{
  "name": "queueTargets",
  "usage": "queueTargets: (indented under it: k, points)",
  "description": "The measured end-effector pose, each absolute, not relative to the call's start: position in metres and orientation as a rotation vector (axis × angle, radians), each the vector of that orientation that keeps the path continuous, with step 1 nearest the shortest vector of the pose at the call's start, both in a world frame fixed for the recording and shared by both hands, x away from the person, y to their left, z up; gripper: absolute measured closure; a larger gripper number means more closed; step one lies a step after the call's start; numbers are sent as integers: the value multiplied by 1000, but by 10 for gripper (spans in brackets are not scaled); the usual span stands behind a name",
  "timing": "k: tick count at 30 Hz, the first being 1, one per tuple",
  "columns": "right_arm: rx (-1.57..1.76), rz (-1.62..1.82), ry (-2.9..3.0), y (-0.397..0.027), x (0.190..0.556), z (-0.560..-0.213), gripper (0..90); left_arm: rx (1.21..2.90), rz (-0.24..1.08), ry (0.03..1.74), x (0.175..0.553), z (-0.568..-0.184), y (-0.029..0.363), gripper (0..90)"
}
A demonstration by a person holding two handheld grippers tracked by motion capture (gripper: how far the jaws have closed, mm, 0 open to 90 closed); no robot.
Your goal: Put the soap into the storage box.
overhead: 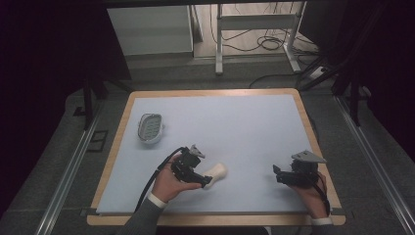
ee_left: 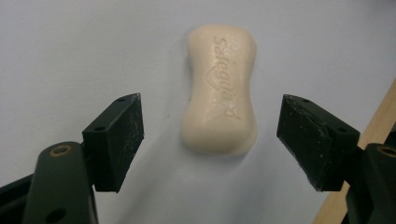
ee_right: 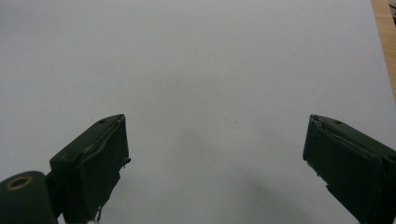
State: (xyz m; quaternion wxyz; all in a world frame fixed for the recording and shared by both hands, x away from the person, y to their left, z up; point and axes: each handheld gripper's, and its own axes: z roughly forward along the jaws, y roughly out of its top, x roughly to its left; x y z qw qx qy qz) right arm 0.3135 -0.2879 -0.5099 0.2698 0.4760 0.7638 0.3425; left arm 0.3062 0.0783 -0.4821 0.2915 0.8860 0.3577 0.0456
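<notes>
Left gripper (ee_left: 210,140) fingers apart, straddling cream waisted soap bar (ee_left: 220,88) flat on pale-blue desk (ee_left: 70,56), not touching; right gripper (ee_right: 215,154) fingers apart, nothing between.

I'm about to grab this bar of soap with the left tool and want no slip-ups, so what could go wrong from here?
1. The soap looks smooth, rounded and narrower at its middle, so it may squirt out of the left tool as the open jaws pinch it.
2. The jaws straddle only the soap's near end; a grip there could let the bar pivot or droop.
3. The soap dish sits well away on the table, so a loose grip could drop the bar before it gets there.
</notes>
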Motion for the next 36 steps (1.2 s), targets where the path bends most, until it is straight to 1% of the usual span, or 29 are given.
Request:
queueTargets:
  k: [13, 18, 22, 36]
  points:
    - [1286, 911, 2058, -288, 313, -511, 68, 2399, 103, 938, 314, -490, 58, 247]
    - [1285, 908, 2059, -288, 313, -511, 68, 2420, 94, 939, 319, -495, 52, 272]
    - [1286, 907, 2060, -288, 314, -511, 68, 2432, 63, 941, 322, -499, 49, 297]
    - [1288, 905, 2060, -289, 314, -512, 67, 2470, 52, 953, 329, -509, 41, 394]
